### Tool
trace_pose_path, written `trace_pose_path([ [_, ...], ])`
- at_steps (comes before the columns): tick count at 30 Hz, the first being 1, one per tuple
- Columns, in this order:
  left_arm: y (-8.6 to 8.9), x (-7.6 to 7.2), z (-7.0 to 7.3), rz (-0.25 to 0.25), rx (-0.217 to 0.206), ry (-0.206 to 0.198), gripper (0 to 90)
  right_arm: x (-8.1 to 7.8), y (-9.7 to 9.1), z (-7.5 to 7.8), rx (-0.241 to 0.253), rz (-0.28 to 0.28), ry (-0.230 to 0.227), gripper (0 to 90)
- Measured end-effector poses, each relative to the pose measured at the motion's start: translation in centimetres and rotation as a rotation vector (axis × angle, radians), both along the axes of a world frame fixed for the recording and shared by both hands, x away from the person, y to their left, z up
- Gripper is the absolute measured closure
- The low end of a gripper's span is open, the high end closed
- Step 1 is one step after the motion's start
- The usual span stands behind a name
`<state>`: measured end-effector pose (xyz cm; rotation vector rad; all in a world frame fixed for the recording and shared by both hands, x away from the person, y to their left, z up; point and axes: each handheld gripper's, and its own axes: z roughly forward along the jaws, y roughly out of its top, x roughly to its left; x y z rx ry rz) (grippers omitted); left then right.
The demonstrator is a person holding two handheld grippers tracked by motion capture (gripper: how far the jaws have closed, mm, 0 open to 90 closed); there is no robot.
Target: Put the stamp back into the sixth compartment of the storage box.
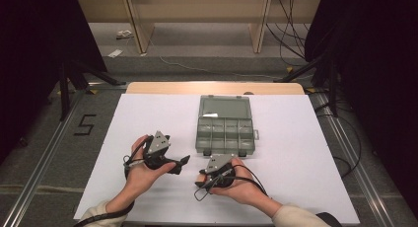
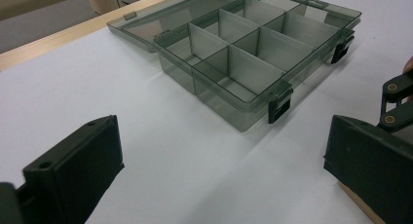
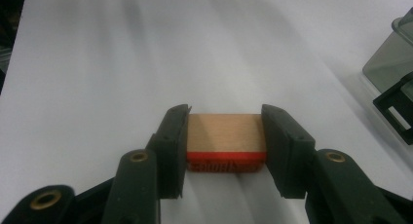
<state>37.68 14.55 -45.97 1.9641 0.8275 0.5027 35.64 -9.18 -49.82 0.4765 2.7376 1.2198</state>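
A clear grey compartment box [image 1: 198, 137] lies open in the middle of the white table, its lid flat behind it and its cells bare. The left gripper view shows the box [image 2: 219, 101] just ahead, with two black latches on its near wall. My left gripper [image 1: 180, 164] rests left of the box's near edge and points right; its jaws [image 2: 214, 185] stand wide open with nothing between them. My right gripper [image 1: 203, 177] sits just below the box, pointing left. It [image 3: 225, 118] is shut on a small wooden block [image 3: 226, 132] with a red lower band.
White sheet [image 1: 296, 153] covers the table, with bare room on both sides of the box. A wooden table edge [image 1: 212, 87] runs behind it. A box corner and latch [image 3: 395, 104] stand at the right in the right gripper view. Cables lie on the floor beyond.
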Motion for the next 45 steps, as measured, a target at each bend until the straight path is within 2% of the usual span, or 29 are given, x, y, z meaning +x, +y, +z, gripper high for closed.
trace_pose_path([
  [28,0.1,0.0,0.0,0.010,0.000,-0.005,0.0,0.1,-0.5,1.1,0.025,-0.010,-0.017,55.8],
  [45,0.1,0.0,0.1,0.013,-0.004,-0.004,0.0,0.8,-1.4,1.9,0.048,-0.043,-0.027,55.9],
])
